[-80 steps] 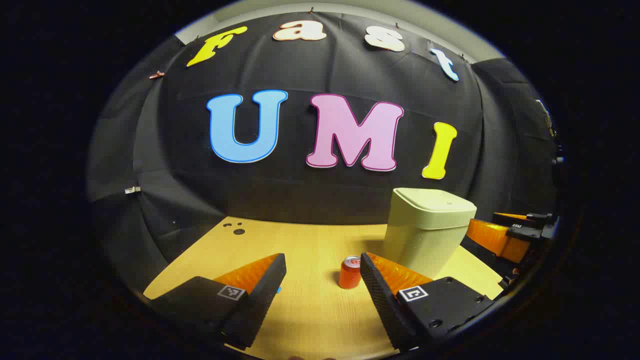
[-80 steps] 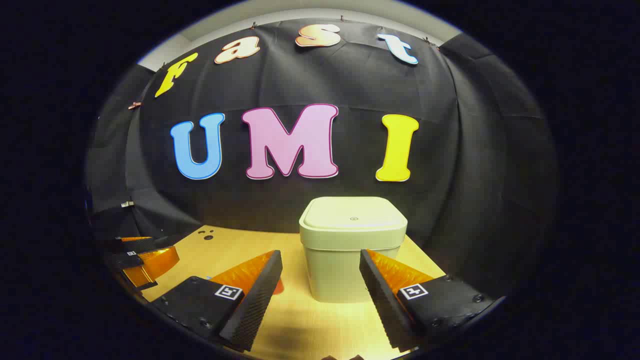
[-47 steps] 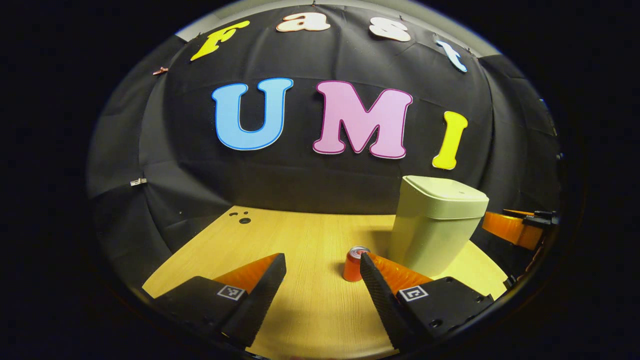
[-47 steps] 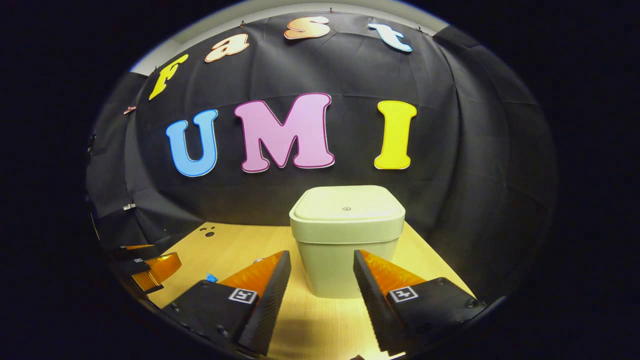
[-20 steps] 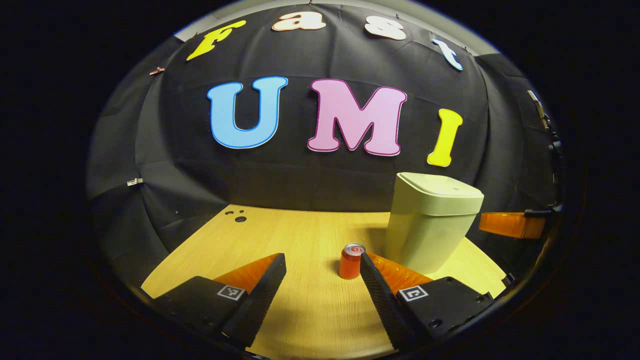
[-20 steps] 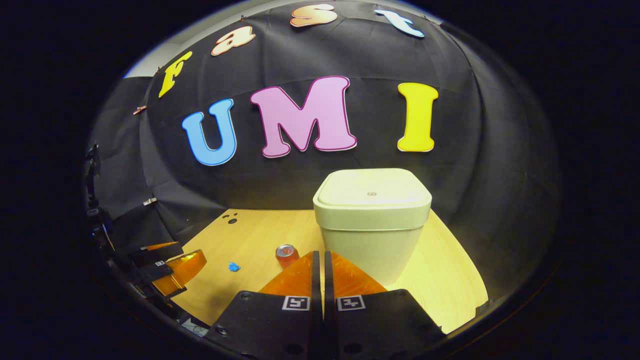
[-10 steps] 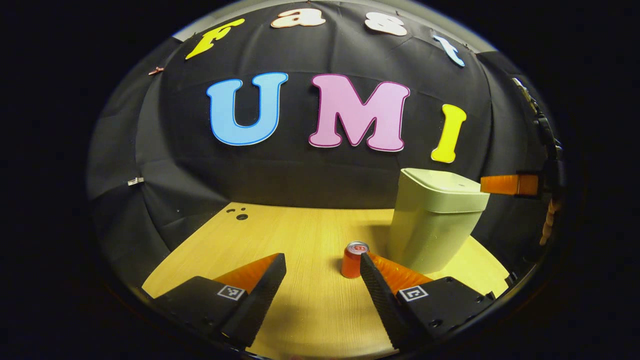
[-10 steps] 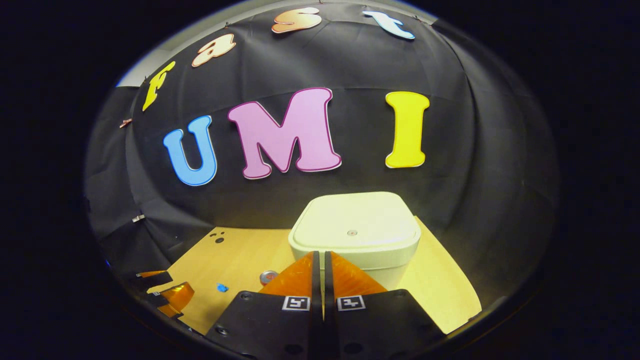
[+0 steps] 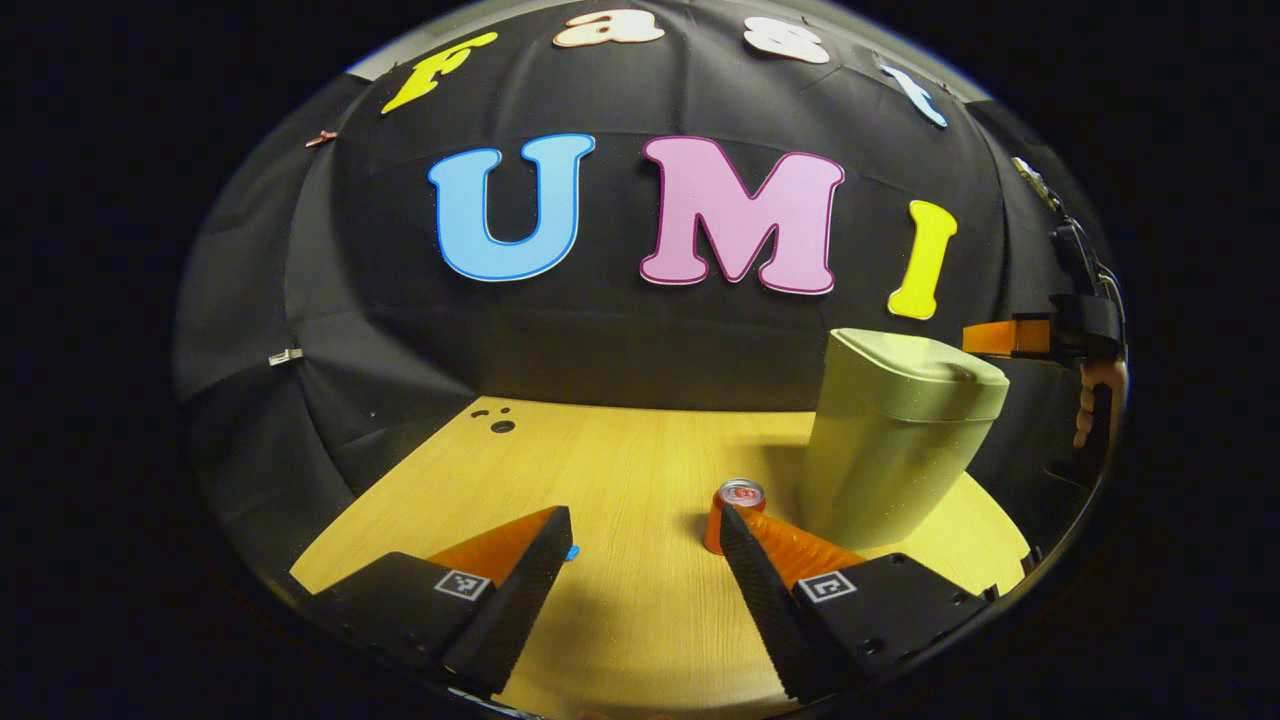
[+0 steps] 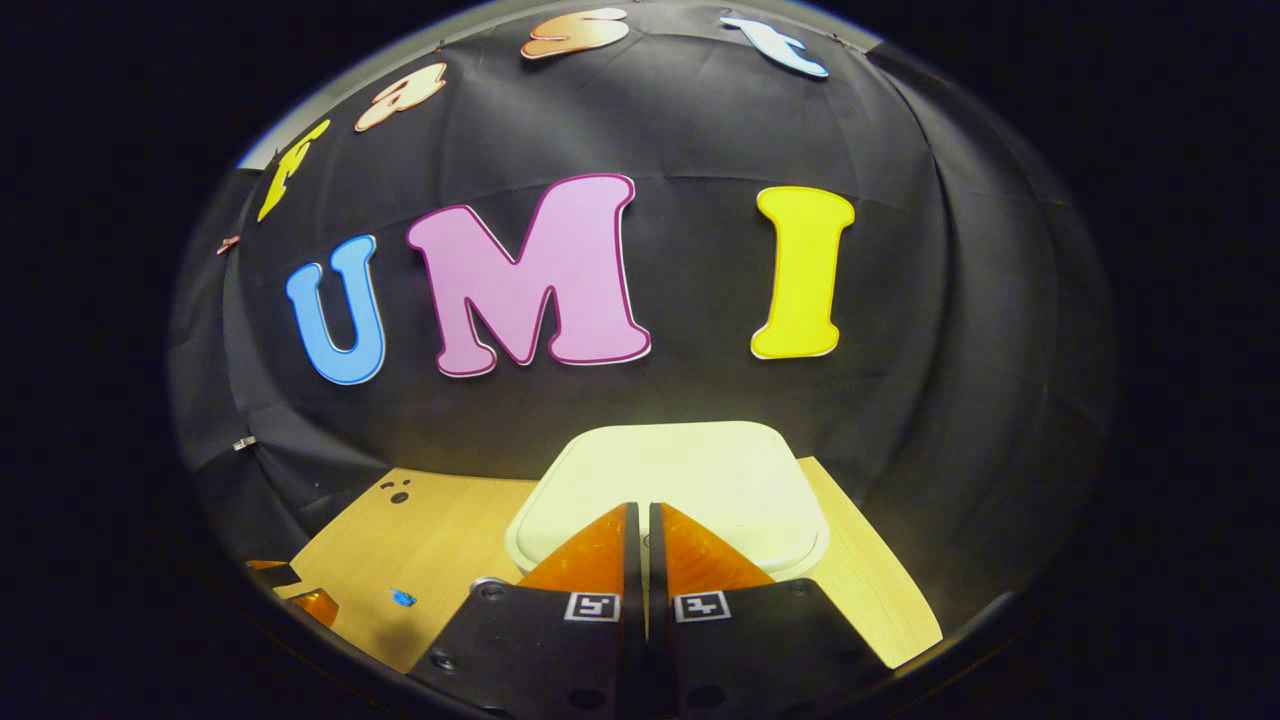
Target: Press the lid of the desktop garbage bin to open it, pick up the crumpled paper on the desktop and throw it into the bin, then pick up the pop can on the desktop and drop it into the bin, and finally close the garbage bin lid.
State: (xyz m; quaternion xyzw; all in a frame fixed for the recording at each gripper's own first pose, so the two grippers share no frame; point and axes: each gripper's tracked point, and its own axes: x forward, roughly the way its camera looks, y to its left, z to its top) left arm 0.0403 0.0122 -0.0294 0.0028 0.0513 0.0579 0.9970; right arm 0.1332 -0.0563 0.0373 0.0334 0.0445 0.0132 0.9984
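On desk (image 9: 620, 470), one bin (image 9: 895, 440), one can (image 9: 735, 505)

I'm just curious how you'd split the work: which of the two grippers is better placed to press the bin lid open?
Probably the right gripper: its closed fingers point over the bin lid. The left gripper is open, low by the pop can.

The bin (image 9: 895, 440) is showing smooth matt plastic, the can (image 9: 727, 510) is gleaming like glossy metal, and the table (image 9: 620, 470) is looking like pale wood grain.
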